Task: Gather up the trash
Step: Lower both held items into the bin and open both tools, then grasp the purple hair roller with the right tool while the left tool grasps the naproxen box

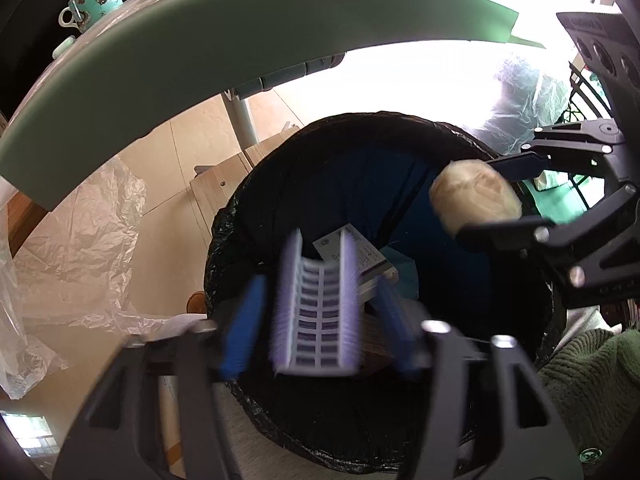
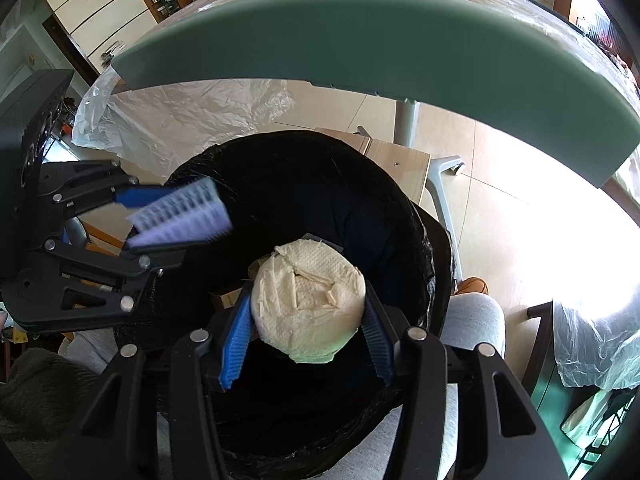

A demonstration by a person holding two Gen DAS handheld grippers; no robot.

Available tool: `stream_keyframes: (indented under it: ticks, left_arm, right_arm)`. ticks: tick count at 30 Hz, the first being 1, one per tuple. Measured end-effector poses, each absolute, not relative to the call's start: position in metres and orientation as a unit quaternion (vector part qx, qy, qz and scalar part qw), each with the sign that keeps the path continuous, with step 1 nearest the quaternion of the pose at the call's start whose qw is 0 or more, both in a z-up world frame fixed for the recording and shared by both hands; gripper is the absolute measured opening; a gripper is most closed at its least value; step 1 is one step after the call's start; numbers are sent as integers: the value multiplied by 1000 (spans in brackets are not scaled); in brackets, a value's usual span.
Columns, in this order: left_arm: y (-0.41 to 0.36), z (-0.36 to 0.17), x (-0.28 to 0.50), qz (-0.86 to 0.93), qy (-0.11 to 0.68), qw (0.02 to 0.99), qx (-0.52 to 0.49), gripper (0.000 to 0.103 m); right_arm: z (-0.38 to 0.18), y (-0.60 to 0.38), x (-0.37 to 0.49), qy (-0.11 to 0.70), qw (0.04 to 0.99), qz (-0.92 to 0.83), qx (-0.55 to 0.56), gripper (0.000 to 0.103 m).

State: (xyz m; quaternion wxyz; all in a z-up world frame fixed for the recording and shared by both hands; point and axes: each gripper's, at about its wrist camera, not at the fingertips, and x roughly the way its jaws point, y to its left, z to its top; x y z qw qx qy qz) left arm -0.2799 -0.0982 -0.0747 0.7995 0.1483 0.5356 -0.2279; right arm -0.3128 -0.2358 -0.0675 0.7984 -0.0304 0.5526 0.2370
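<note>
Black bin liner [image 2: 400,216] gapes mid-frame beneath both claws. The left claw [image 1: 320,312] stands wide around a blurred lilac tray [image 1: 316,312], apparently dropping; the right claw [image 2: 308,336] pinches a paper wad [image 2: 308,300]. Released off-centre, it might catch the rim.

Right gripper [image 2: 306,334]: jaws spread, blue pads touching both sides of a cream paper wad [image 2: 310,304]
Wad: above the bin [image 2: 400,216], black-lined
Left gripper [image 2: 160,220]: over the bin's left rim, a blurred lilac tray [image 2: 182,214] between its jaws
Surface [image 2: 380,40]: green-edged, behind the bin
</note>
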Motion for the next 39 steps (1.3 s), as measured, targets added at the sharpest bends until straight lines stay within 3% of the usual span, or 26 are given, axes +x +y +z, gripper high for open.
stream_keyframes:
  ticks: [1, 6, 9, 13, 18, 27, 39]
  left_arm:
    - [-97, -73, -280, -233, 536, 799, 142, 67]
    - [-94, -55, -286, -232, 524, 806, 147, 67]
    - [-91, -16, -294, -257, 487, 822, 142, 67]
    - [-78, 58, -292, -267, 388, 871, 139, 97]
    - [-64, 114, -243, -215, 308, 917, 131, 101]
    - [-81, 131, -96, -187, 333, 907, 178, 101]
    - [-117, 103, 36, -208, 415, 873, 153, 101]
  right_arm:
    - [-66, -238, -313, 549, 802, 234, -26, 78]
    - [-40, -250, -318, 529, 816, 231, -20, 79]
    - [5, -257, -325, 480, 842, 245, -18, 82]
    - [65, -271, -312, 392, 895, 213, -11, 99]
    - [97, -276, -252, 348, 924, 159, 22, 99]
    - [72, -251, -103, 436, 887, 124, 85, 99]
    - [24, -220, -10, 503, 856, 69, 98, 98]
